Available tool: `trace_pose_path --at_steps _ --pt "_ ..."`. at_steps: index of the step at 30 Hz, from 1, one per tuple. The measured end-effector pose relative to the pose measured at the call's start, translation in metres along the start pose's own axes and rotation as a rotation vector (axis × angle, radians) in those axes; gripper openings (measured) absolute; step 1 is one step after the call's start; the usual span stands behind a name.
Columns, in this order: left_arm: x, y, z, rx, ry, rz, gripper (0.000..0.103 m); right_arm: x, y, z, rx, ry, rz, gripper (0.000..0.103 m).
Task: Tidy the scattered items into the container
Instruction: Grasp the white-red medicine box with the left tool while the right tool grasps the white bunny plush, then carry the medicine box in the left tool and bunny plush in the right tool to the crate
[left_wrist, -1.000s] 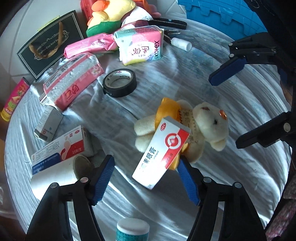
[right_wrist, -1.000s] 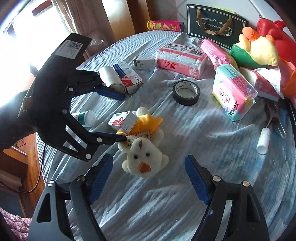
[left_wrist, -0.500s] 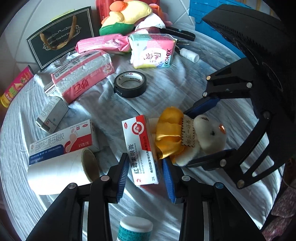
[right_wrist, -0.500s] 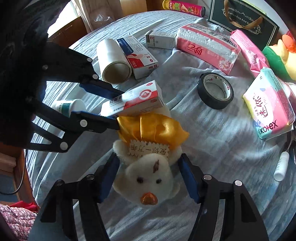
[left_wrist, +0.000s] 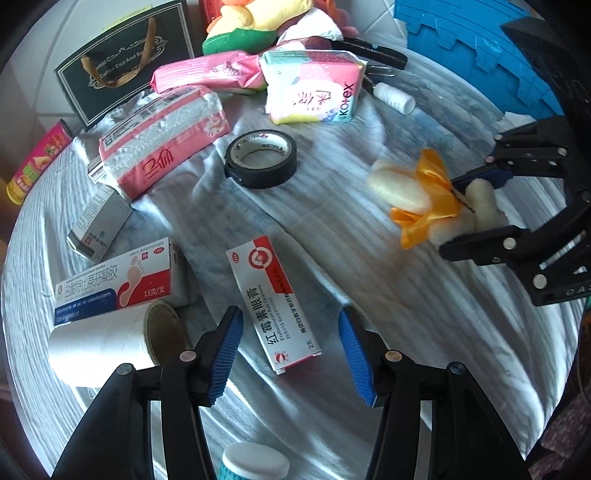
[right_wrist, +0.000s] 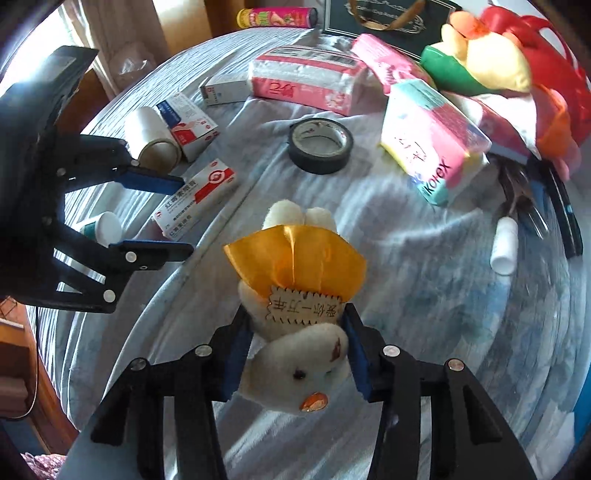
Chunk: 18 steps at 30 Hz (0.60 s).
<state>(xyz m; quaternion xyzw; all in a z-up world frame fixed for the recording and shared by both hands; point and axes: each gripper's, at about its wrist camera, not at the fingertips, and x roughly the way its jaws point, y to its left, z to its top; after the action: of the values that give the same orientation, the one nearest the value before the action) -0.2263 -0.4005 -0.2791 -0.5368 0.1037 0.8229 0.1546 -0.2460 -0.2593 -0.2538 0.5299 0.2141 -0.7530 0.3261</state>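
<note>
My right gripper has just closed its blue ribbed pads on the plush bear; only this view shows its face and paper tag. My left gripper has just widened, its jaws apart around the flat cardboard box lying on the wrinkled cloth. Beyond sits a glossy black tape ring.

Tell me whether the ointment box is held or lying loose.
Loose: the ointment box lies flat on the cloth, between the left gripper's open pads, touching neither.
</note>
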Motion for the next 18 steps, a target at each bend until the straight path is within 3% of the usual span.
trace_pose_path --at_steps 3,5,7,14,18 --pt "-0.005 0.012 0.001 -0.085 -0.02 -0.036 0.048 -0.004 -0.008 -0.005 0.046 -0.01 0.013 0.047" --pt "-0.001 0.013 0.001 -0.095 -0.001 -0.004 0.045 -0.006 -0.011 -0.01 0.06 -0.012 0.016 0.047" --pt "-0.004 0.012 0.001 -0.098 -0.006 0.014 0.026 -0.007 -0.013 -0.012 0.073 -0.01 0.02 0.047" --pt "-0.029 0.017 -0.004 -0.177 -0.072 0.049 0.026 -0.021 -0.011 -0.019 0.1 -0.056 0.0 0.047" --pt "-0.055 0.016 0.0 -0.199 -0.124 0.114 0.026 -0.033 -0.011 -0.014 0.118 -0.118 -0.035 0.047"
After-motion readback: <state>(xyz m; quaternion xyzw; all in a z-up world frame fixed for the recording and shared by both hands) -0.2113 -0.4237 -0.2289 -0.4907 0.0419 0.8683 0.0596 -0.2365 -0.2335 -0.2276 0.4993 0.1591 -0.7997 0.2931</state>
